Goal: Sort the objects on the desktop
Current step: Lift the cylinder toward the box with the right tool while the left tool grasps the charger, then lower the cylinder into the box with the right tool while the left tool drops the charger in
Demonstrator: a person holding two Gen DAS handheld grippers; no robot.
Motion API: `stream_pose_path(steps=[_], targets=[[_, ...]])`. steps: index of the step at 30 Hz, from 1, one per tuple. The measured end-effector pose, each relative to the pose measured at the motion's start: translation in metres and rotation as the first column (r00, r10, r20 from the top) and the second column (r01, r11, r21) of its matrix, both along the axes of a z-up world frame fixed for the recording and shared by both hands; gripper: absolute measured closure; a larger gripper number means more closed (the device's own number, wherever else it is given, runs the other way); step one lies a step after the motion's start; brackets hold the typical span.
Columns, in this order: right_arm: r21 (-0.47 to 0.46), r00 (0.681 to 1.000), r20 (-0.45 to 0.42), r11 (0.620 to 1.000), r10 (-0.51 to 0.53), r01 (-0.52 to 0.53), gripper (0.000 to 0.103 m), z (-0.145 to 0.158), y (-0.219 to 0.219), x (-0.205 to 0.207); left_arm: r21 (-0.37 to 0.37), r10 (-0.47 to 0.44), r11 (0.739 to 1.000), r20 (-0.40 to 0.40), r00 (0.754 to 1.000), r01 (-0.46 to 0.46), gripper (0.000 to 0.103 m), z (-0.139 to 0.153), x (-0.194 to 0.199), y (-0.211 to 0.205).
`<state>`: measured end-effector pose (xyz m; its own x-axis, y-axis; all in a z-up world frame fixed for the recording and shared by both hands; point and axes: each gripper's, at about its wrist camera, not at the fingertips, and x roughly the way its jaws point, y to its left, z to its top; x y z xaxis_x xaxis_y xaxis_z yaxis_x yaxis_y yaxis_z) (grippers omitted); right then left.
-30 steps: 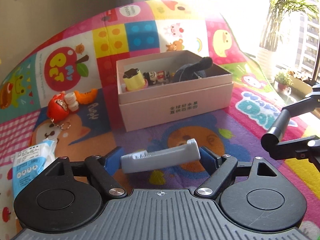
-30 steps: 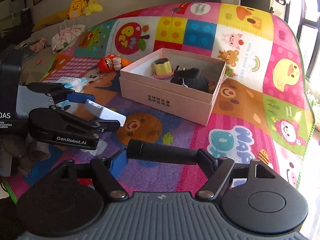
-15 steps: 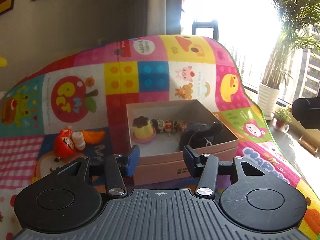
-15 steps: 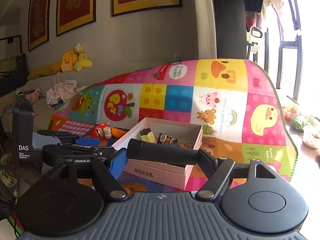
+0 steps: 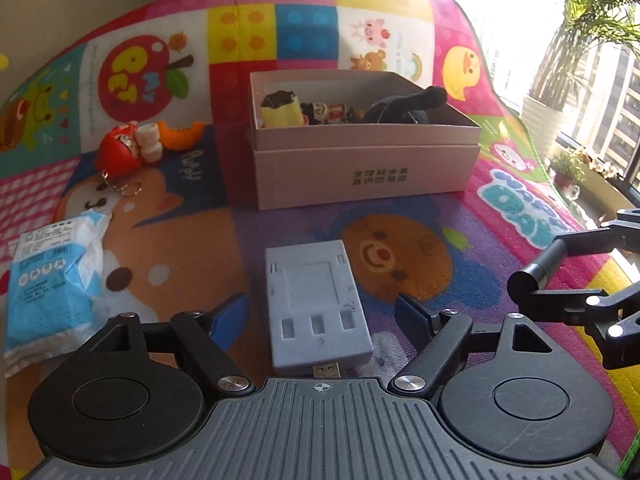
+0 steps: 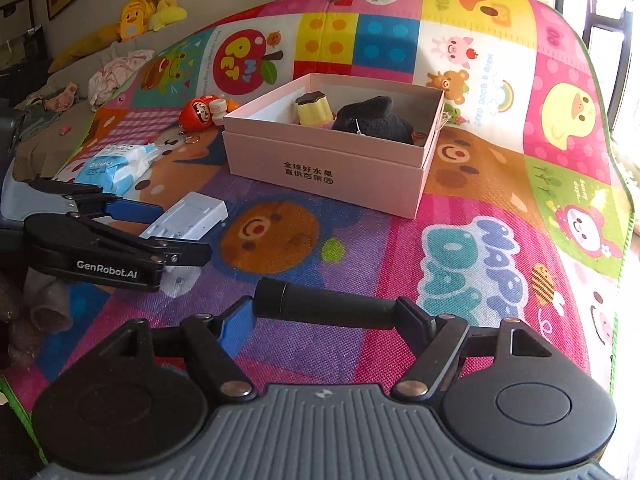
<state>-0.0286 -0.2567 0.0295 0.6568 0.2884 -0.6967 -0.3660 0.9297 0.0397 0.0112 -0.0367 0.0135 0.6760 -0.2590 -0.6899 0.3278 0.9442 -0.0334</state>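
Observation:
A grey flat device (image 5: 316, 300) with a plug at its near end lies on the colourful mat (image 5: 400, 220). It sits between the fingers of my left gripper (image 5: 322, 310), whose jaws are opening; the pads stand clear of its sides. My right gripper (image 6: 326, 312) is shut on a black cylinder (image 6: 328, 304), held crosswise just above the mat. That cylinder (image 5: 560, 254) also shows at the right edge of the left wrist view. The pink box (image 5: 360, 172) behind holds a yellow pudding toy (image 5: 280, 112), a small figure and a black plush (image 6: 376, 120).
A red doll keychain (image 5: 118, 152) and an orange piece (image 5: 180, 136) lie left of the box. A blue tissue pack (image 5: 48, 280) lies at the near left. A potted plant (image 5: 548, 116) stands past the mat's right edge, by the window.
A second ago my left gripper held the grey device edgewise; half a second ago its jaws were empty and raised. Now the device lies flat between them. The right gripper rose, then sank, still holding the cylinder.

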Motion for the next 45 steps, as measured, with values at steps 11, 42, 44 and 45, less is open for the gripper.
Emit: stream_pose_path(steps=[11, 42, 44, 45], targets=[[0.008, 0.999, -0.024, 0.999, 0.043, -0.043, 0.027, 0.015, -0.007, -0.008, 0.045, -0.066, 0.997, 0.068, 0.995, 0.064, 0.05, 0.014, -0.027, -0.007], [0.098, 0.999, -0.036, 0.995, -0.026, 0.029, 0.027, 0.077, 0.045, 0.193, -0.091, 0.064, 0.995, 0.192, 0.979, -0.047, 0.006, 0.013, 0.011, 0.04], [0.128, 0.991, -0.135, 0.992, 0.023, -0.006, 0.027, 0.065, 0.061, 0.211, -0.111, 0.082, 0.992, 0.162, 0.983, -0.064, 0.006, 0.006, 0.008, 0.049], [0.131, 0.987, -0.157, 0.991, 0.037, -0.016, 0.027, 0.061, 0.067, 0.214, -0.12, 0.088, 0.99, 0.151, 0.985, -0.07, 0.006, 0.002, 0.007, 0.053]])
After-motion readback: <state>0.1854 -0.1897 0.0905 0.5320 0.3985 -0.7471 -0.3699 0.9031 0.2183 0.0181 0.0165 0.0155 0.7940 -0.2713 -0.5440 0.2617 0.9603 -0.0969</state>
